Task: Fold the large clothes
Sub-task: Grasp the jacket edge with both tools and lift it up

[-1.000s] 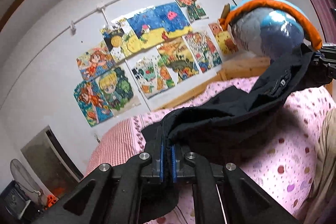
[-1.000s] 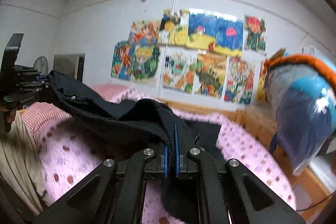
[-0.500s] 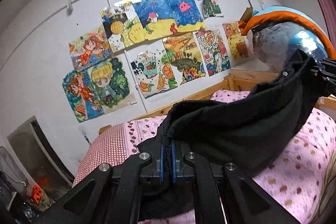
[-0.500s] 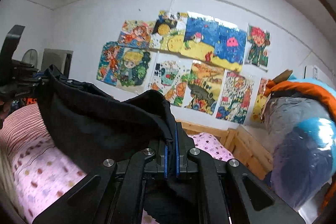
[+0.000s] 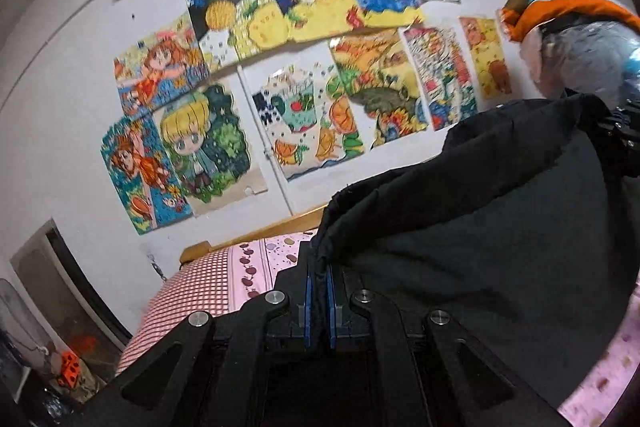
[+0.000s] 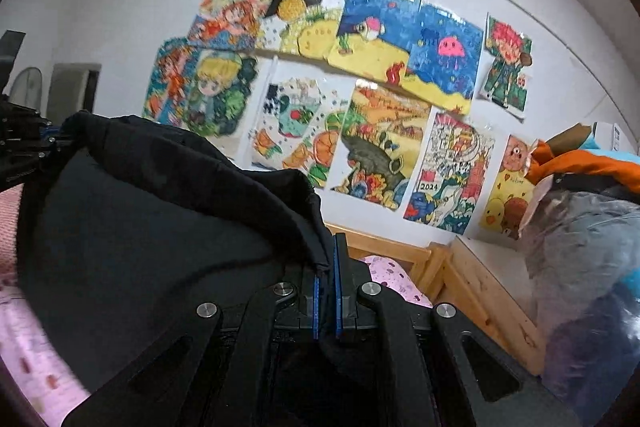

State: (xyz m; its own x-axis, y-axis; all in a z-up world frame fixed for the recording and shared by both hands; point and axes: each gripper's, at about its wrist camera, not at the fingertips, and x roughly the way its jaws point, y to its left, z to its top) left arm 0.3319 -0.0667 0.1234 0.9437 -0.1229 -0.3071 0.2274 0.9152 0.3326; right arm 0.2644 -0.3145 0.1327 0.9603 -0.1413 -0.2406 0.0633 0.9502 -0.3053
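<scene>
A large black garment (image 5: 480,247) hangs stretched between my two grippers above the pink spotted bed (image 5: 256,267). My left gripper (image 5: 318,279) is shut on one end of its top edge, the cloth pinched between the blue pads. In the right wrist view the same black garment (image 6: 140,227) sags to the left, and my right gripper (image 6: 327,267) is shut on its other end. Each gripper shows at the far edge of the other's view: the right gripper (image 5: 624,131) and the left gripper (image 6: 24,143). The garment's lower part is hidden behind the gripper bodies.
Colourful drawings (image 6: 360,87) cover the white wall ahead. A wooden bed frame (image 6: 440,267) runs along the wall. A bundle in blue and orange wrapped in plastic (image 6: 592,227) stands at the right. A red checked cover (image 5: 192,287) lies at the bed's left end.
Both grippers have carried the garment forward toward the wall and somewhat up. The cloth has come off the bed and now hangs taut between them; the drawings look much nearer.
</scene>
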